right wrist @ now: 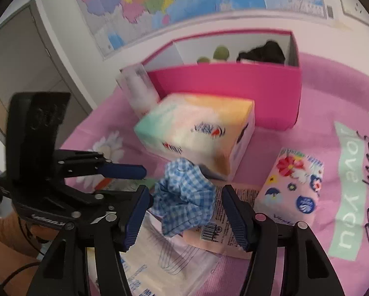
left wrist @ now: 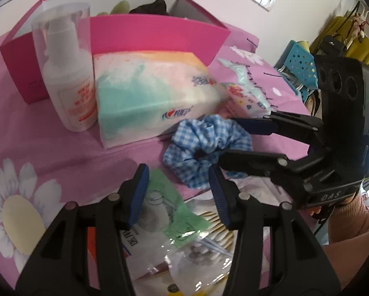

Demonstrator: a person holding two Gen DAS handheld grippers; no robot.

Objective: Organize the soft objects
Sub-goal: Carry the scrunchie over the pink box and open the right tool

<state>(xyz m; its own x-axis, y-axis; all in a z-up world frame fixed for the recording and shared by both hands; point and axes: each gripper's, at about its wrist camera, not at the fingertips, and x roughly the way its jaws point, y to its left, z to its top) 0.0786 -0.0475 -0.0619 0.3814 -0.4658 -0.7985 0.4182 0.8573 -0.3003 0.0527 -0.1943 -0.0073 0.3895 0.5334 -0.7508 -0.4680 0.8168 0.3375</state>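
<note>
Looks like you're mid-pickup: your right hand-held gripper (right wrist: 185,212) is spread wide around the blue gingham scrunchie (right wrist: 184,197) on the surface, left hand-held gripper (left wrist: 179,194) released too, so clench, then carry it to the pink box (right wrist: 223,93).

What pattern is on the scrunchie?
Blue-and-white gingham check on the scrunchie, clearest in the right wrist view.

Scrunchie (right wrist: 184,197) is showing blue-and-white gingham. Behind it, tissue pack (right wrist: 199,135) is showing pastel teal, orange and white; behind that, box (right wrist: 233,88) is showing magenta walls. Right of scrunchie, small tissue packet (right wrist: 290,192) is showing pink with flowers. Table (right wrist: 320,98) covering is showing pink with daisies.
</note>
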